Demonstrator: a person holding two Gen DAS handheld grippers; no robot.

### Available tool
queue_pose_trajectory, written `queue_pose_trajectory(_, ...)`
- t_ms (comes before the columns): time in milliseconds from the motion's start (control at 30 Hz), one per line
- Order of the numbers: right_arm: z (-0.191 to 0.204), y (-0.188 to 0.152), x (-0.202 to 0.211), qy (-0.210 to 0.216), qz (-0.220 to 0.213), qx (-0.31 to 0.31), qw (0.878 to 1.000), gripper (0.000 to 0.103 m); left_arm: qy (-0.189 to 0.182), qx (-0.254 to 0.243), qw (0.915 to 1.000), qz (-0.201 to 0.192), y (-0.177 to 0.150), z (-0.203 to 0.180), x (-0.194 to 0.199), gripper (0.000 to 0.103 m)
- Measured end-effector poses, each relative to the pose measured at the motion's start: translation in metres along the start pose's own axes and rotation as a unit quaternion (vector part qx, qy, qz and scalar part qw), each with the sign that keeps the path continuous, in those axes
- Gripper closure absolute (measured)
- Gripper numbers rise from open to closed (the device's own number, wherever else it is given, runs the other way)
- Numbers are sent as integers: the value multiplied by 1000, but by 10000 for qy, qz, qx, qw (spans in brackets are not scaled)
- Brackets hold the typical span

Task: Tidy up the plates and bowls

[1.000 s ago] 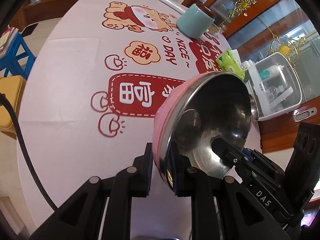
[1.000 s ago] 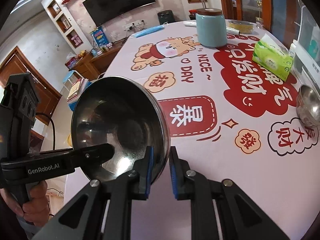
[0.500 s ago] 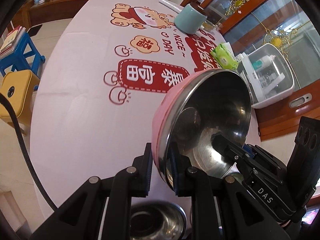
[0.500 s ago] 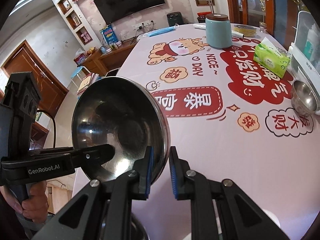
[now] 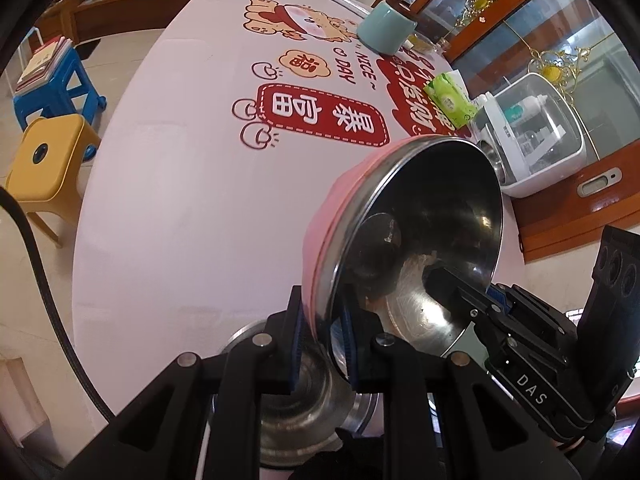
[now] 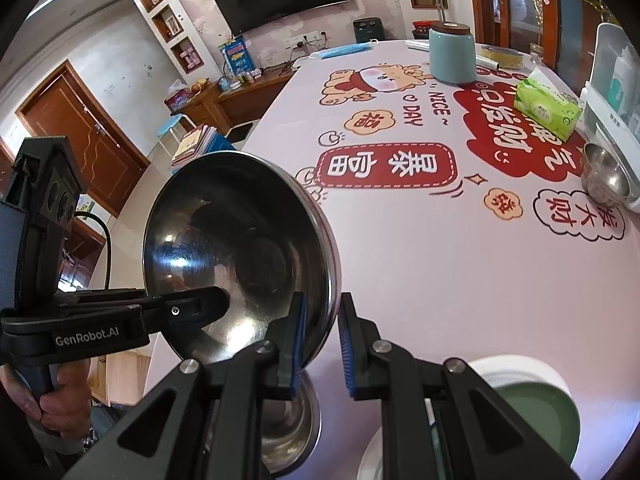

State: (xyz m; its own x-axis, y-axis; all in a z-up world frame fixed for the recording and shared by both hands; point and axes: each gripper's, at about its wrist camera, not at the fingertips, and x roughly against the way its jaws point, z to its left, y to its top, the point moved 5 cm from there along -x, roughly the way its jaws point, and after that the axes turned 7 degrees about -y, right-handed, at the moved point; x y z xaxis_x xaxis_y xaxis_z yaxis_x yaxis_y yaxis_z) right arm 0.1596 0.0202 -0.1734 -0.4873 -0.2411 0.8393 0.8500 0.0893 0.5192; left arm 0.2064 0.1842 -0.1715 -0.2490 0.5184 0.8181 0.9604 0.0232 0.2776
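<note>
Both grippers hold one pink-outside steel bowl (image 5: 424, 232), tilted on edge above the table's near side. My left gripper (image 5: 322, 332) is shut on its rim; my right gripper (image 6: 320, 336) is shut on the opposite rim of the bowl (image 6: 240, 256). Below the bowl a steel bowl (image 5: 296, 400) stands on the table; it also shows in the right wrist view (image 6: 288, 424). A green bowl (image 6: 536, 416) sits in a white dish (image 6: 516, 368) at the near right. A small steel bowl (image 6: 604, 176) stands at the right edge.
On the pink printed tablecloth (image 6: 420, 264) stand a teal jar (image 6: 452, 54), a green tissue pack (image 6: 546, 108) and a white steriliser box (image 5: 532, 140). Blue (image 5: 52, 84) and yellow (image 5: 44, 160) stools stand on the floor to the left.
Both grippers have drawn back toward the table's near edge with the bowl held between them. The steel bowl and the green bowl below have come into view.
</note>
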Motion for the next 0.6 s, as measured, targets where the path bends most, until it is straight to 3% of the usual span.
queue_pose_trajectory(600,28,-58,-13,313,860,504,9945,87,331,463,9970,526,-80,31,-5,84)
